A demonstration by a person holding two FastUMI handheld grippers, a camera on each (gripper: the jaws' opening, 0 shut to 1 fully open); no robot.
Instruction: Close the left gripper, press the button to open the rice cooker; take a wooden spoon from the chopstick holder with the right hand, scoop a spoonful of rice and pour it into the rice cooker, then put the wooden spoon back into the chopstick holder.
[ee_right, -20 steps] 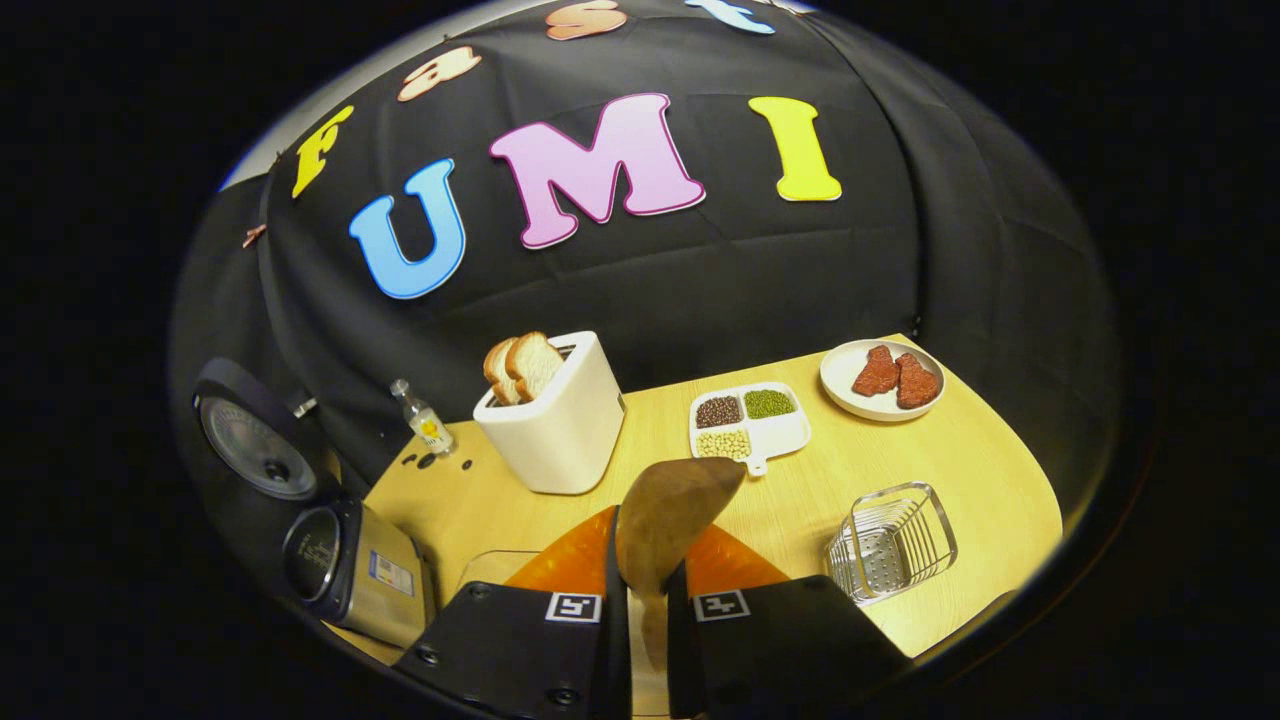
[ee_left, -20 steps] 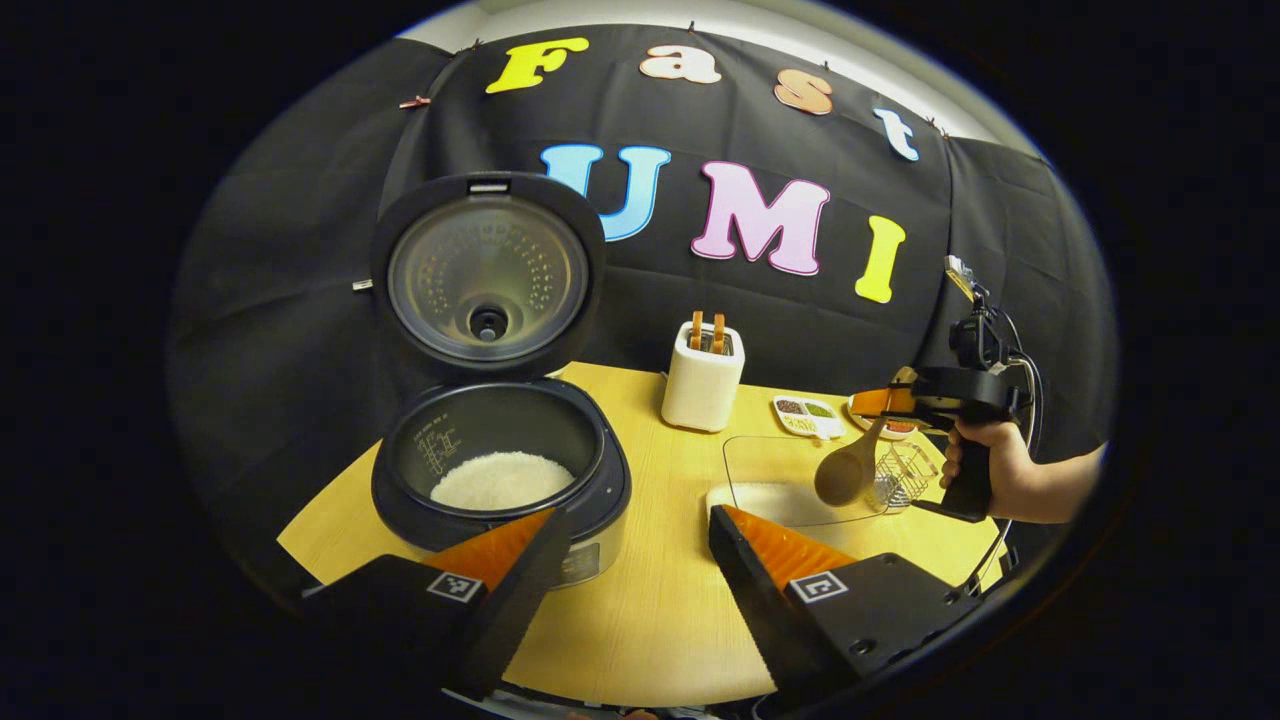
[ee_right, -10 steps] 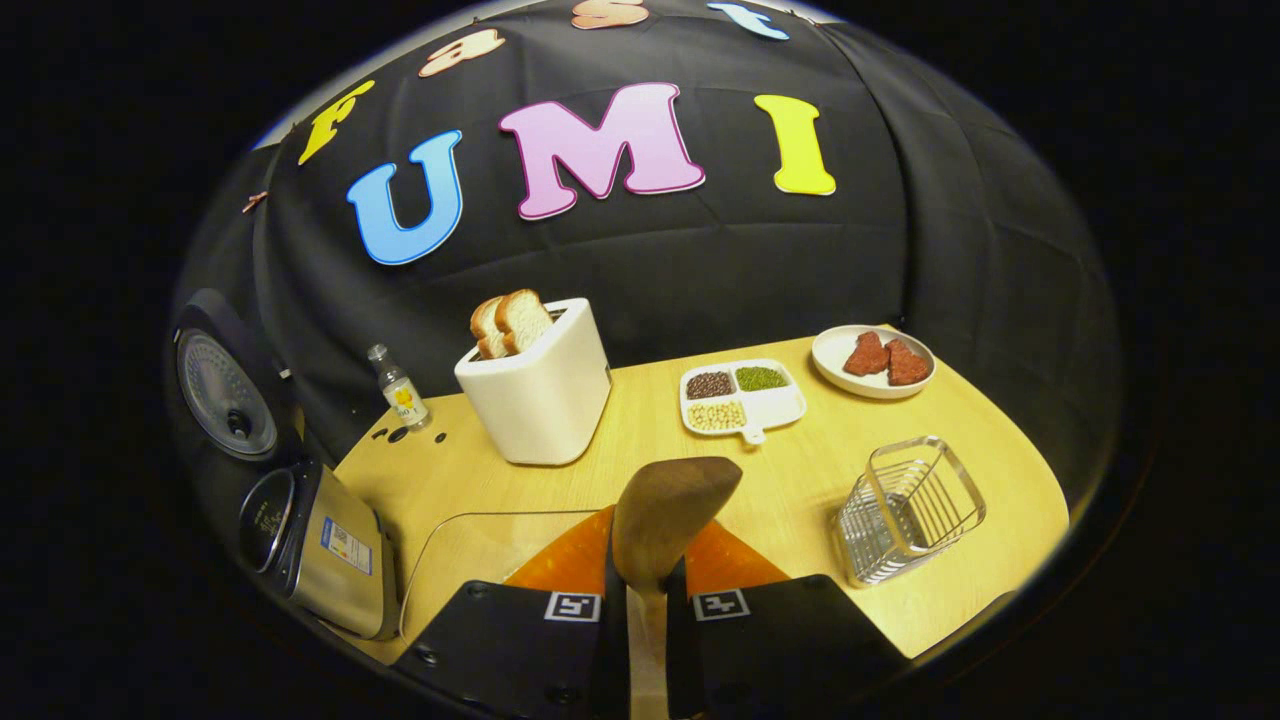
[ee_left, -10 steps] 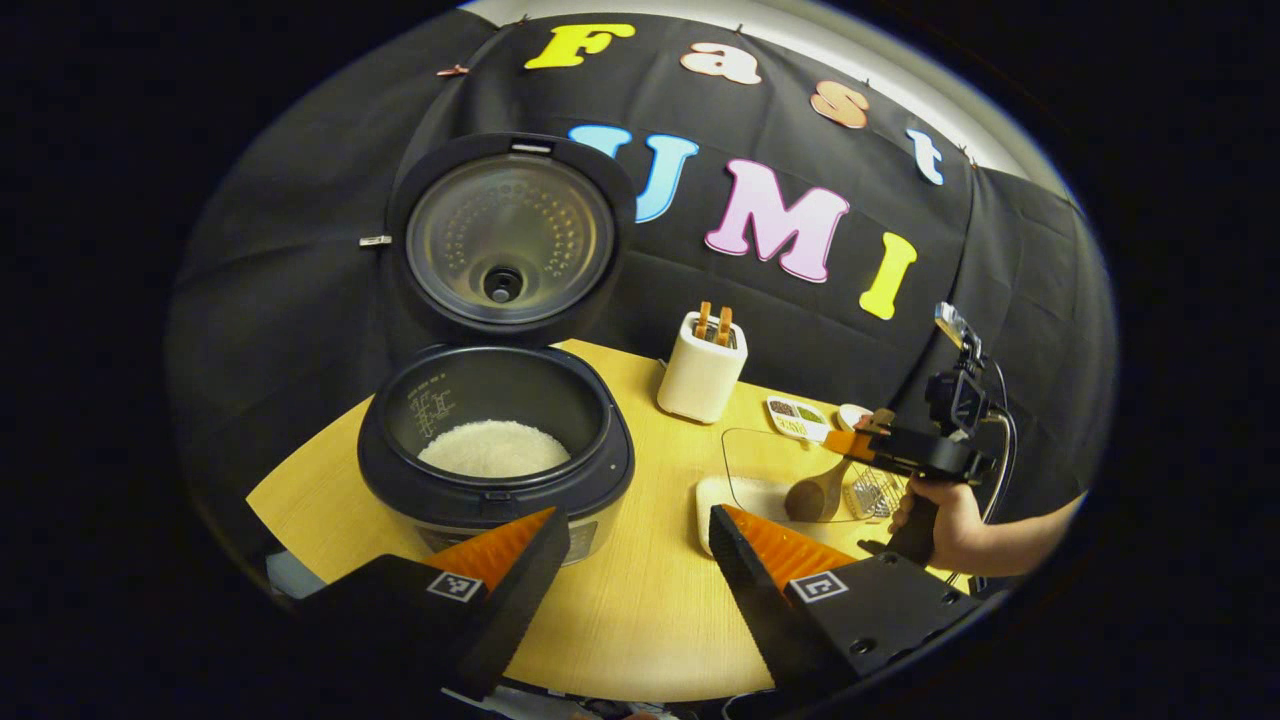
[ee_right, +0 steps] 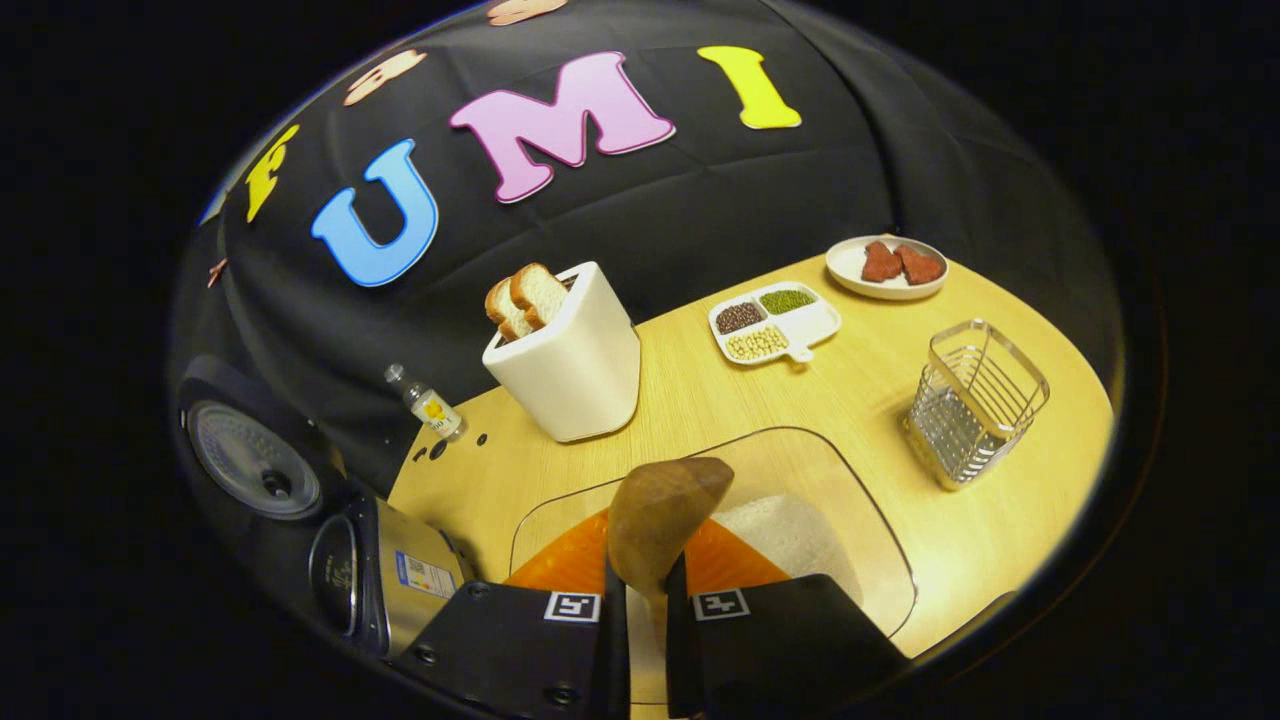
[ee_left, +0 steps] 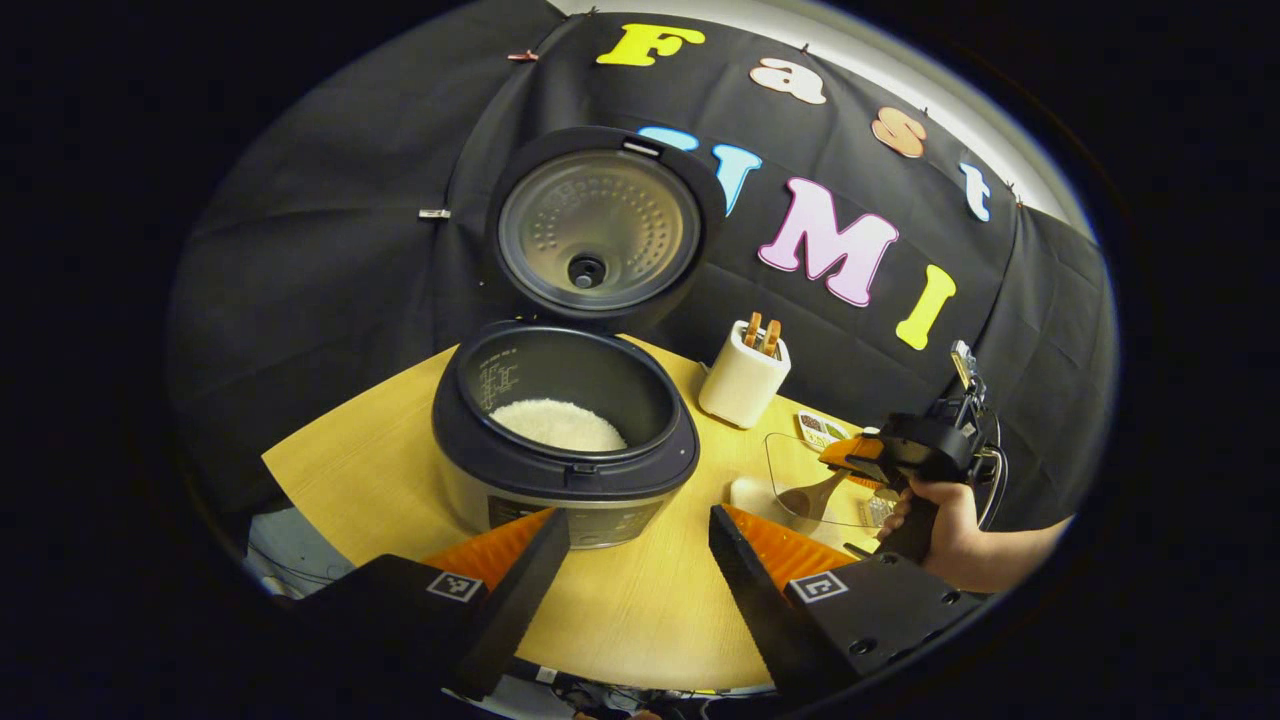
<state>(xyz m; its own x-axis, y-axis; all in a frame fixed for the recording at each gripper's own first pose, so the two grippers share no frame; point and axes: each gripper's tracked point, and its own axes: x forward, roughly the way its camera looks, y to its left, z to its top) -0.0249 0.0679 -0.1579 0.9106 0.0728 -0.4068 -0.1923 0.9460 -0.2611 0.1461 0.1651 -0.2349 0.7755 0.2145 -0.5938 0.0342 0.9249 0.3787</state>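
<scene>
The rice cooker [ee_left: 565, 470] stands with its lid [ee_left: 592, 230] up and white rice [ee_left: 556, 425] in the pot. My left gripper [ee_left: 632, 545] hovers open in front of it, holding nothing. My right gripper [ee_right: 640, 585] is shut on the handle of the wooden spoon [ee_right: 655, 510]. The spoon's bowl hangs over the clear container [ee_right: 860, 500], beside the rice [ee_right: 790, 535] in it. In the left gripper view a hand holds the right gripper [ee_left: 880, 455] with the wooden spoon [ee_left: 805, 495] tilted down into the clear container [ee_left: 790, 455]. The wire chopstick holder [ee_right: 975, 400] stands empty to the right.
A white toaster [ee_right: 570, 360] with bread slices stands behind the container. A small bottle [ee_right: 427, 405] is to its left. A divided dish of beans [ee_right: 790, 325] and a plate [ee_right: 850, 262] with red pieces sit at the back. The cooker [ee_right: 385, 585] is at the left edge.
The right gripper has carried the spoon down and over the clear container, near the rice. The left gripper has swung leftward, so the cooker sits nearer the middle of its view.
</scene>
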